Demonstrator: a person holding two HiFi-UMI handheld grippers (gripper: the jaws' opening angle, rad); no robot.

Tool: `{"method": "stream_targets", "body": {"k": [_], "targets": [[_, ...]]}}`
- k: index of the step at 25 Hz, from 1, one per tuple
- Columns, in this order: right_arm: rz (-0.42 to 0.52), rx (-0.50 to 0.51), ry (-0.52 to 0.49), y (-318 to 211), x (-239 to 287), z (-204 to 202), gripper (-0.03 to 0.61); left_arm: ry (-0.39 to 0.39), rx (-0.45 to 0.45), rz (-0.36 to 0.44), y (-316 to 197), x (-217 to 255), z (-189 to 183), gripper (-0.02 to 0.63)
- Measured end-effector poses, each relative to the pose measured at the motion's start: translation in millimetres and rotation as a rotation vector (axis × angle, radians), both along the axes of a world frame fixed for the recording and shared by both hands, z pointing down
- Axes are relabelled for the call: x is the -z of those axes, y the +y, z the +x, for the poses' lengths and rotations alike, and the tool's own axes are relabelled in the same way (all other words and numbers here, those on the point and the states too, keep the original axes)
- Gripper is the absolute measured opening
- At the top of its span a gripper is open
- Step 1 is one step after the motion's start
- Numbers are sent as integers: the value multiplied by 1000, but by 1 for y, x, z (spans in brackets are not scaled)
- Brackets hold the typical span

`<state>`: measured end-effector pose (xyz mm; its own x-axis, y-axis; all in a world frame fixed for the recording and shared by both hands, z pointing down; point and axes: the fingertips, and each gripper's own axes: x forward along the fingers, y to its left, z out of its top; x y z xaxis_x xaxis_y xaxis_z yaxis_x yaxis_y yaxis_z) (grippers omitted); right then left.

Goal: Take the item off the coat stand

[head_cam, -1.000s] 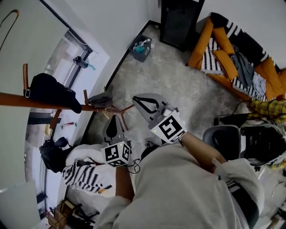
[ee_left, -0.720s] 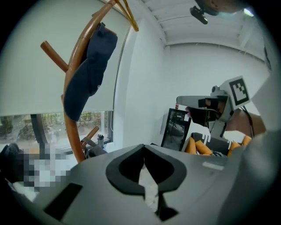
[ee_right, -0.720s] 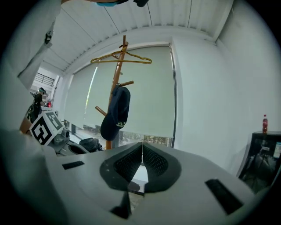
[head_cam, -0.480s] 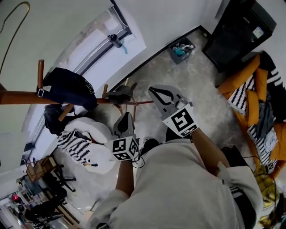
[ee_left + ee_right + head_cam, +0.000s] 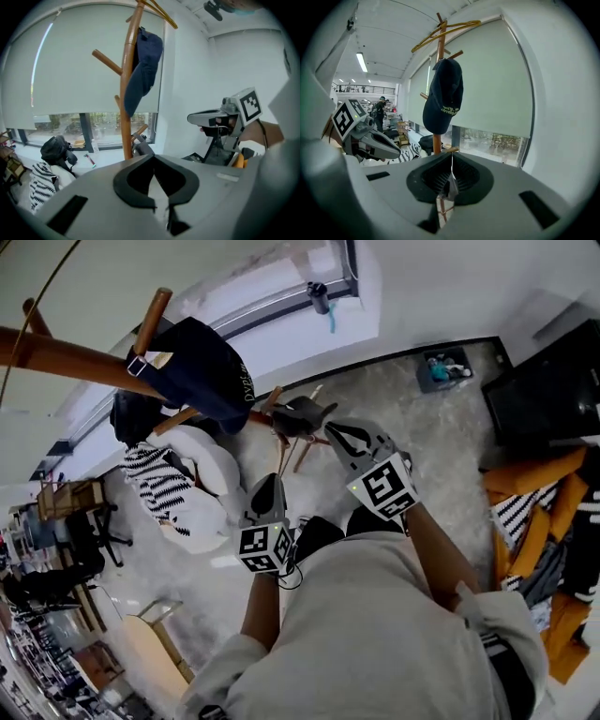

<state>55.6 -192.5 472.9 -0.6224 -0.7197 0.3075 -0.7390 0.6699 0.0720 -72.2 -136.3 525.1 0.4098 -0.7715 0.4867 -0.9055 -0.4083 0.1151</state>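
Observation:
A navy cap (image 5: 202, 371) hangs on an upper peg of the wooden coat stand (image 5: 66, 357). In the left gripper view the cap (image 5: 143, 70) hangs high on the stand (image 5: 125, 103), well ahead of the jaws. The right gripper view shows the cap (image 5: 444, 96) straight ahead and above, on the pole (image 5: 440, 44). My left gripper (image 5: 266, 482) is shut and empty, short of the stand's base. To its right, my right gripper (image 5: 330, 427) is also shut and empty. Both grippers (image 5: 153, 158) (image 5: 451, 157) are apart from the cap.
A yellow hoop (image 5: 440, 29) sits on the stand's top. A black bag (image 5: 131, 413), striped cloth (image 5: 164, 488) and white cushion (image 5: 202, 521) lie by the window near the base. An orange sofa (image 5: 544, 493), black cabinet (image 5: 553, 381) and bin with bottles (image 5: 442, 367) stand to the right.
The head view has swung round, so stand and cap now show larger and further right at the top. Both grippers stay shut in front of the body, slightly closer to the stand.

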Motion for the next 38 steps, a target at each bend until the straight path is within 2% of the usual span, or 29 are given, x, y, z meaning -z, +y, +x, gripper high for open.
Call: {"method": "stream_targets", "body": {"k": [4, 10, 17, 26, 30, 38], "targets": [[-44, 88, 65, -16, -19, -30, 5, 3, 77, -2, -4, -3, -24, 11], [-69, 119, 167, -35, -41, -49, 6, 12, 133, 16, -11, -4, -46, 11], [-138, 179, 233, -42, -83, -55, 6, 19, 227, -7, -3, -19, -49, 11], [-180, 237, 325, -65, -116, -71, 9, 20, 334, -17, 11, -18, -76, 11], [-198, 263, 344, -71, -127, -79, 84, 20, 376, -19, 16, -22, -85, 9], [-240, 304, 391, -77, -152, -91, 105, 29, 430, -31, 28, -28, -89, 11]]}}
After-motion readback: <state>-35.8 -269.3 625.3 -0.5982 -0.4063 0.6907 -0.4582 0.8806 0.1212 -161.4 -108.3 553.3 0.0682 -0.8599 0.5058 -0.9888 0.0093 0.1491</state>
